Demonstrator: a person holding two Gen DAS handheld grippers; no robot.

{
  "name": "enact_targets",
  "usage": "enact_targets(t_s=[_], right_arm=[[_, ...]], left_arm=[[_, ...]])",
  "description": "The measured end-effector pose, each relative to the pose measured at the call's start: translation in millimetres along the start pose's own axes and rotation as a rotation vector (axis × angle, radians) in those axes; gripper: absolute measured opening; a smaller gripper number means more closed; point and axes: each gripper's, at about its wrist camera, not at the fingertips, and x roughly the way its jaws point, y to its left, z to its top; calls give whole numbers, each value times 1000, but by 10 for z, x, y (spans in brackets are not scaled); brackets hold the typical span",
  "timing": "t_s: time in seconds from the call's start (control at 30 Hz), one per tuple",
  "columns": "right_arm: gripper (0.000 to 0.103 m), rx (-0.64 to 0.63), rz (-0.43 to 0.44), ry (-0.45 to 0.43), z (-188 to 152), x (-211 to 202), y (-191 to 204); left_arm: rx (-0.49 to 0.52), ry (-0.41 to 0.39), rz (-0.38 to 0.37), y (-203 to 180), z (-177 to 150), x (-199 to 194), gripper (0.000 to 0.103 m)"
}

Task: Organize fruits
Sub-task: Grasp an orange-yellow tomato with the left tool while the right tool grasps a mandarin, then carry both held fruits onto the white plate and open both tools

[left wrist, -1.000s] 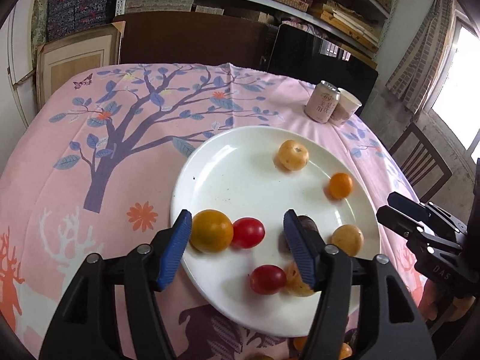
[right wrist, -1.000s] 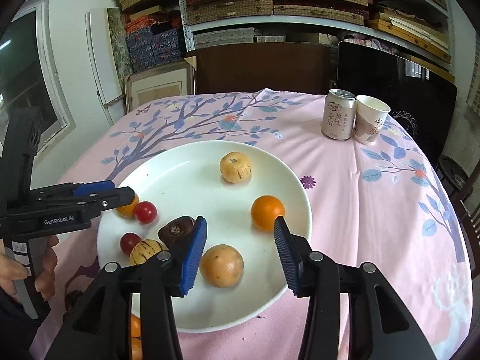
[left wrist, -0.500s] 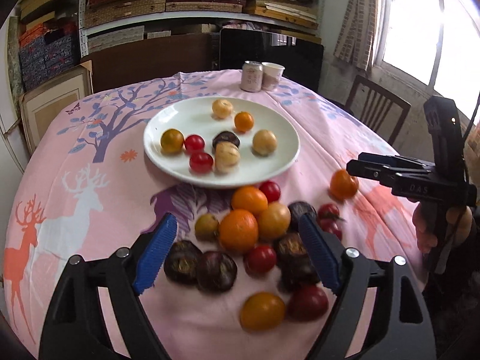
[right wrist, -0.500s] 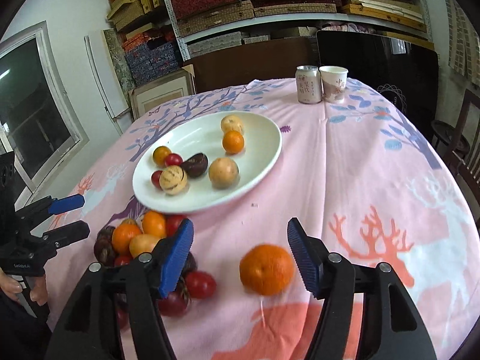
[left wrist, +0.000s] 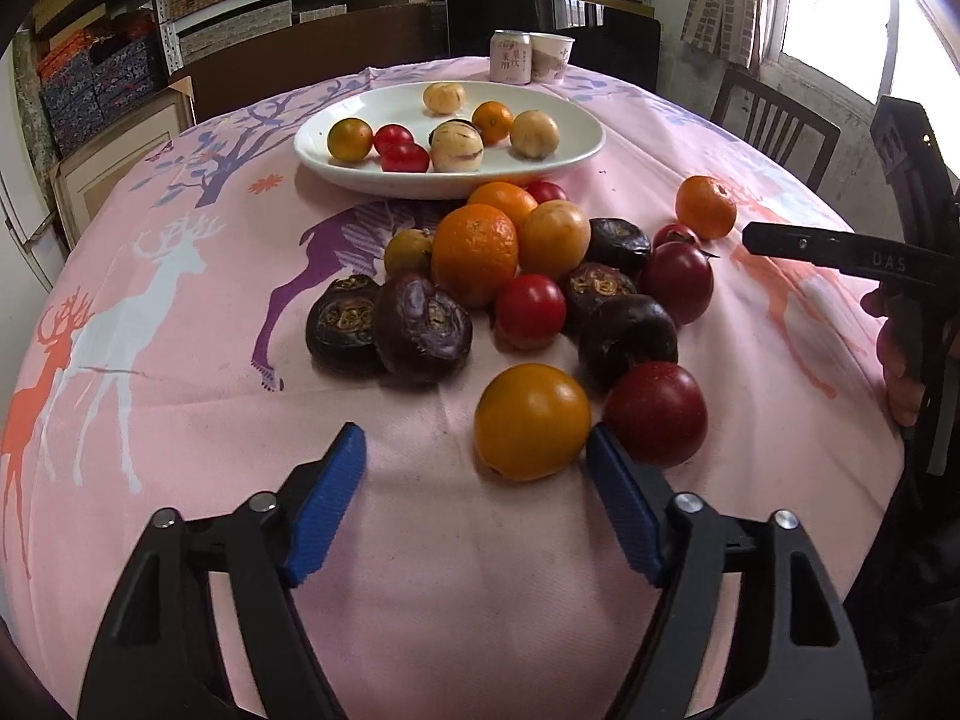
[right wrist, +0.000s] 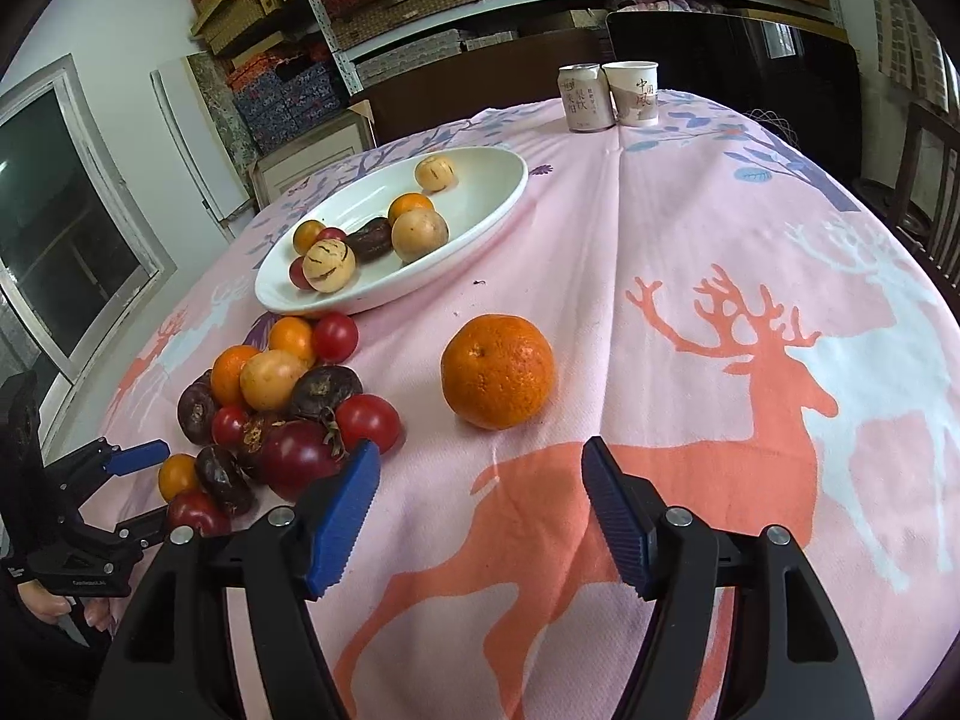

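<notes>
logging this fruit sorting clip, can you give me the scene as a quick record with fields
surface: pink deer-print tablecloth
plate: white oval plate, several small fruits in it
pile: mixed loose fruits on the cloth beside the plate
lone fruit: round orange mandarin, apart from the pile
left gripper: closing, nothing gripped, yellow-orange tomato just ahead
right gripper: opening, empty, mandarin ahead
</notes>
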Motion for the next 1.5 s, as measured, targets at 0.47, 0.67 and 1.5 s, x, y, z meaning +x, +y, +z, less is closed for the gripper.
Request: enact_targets(t_s=[0.47,0.67,1.5], right_arm=[[70,-7,-1,0,-4,14,35],[70,-19,-89,8,70,55,73],[47,30,-110,64,291,356,36]], left_arm=[[-46,-129,-69,-9,48,-124,37],[-71,-135,-75,37,61,-135,37],[-79,-132,-87,54,51,-121,37]])
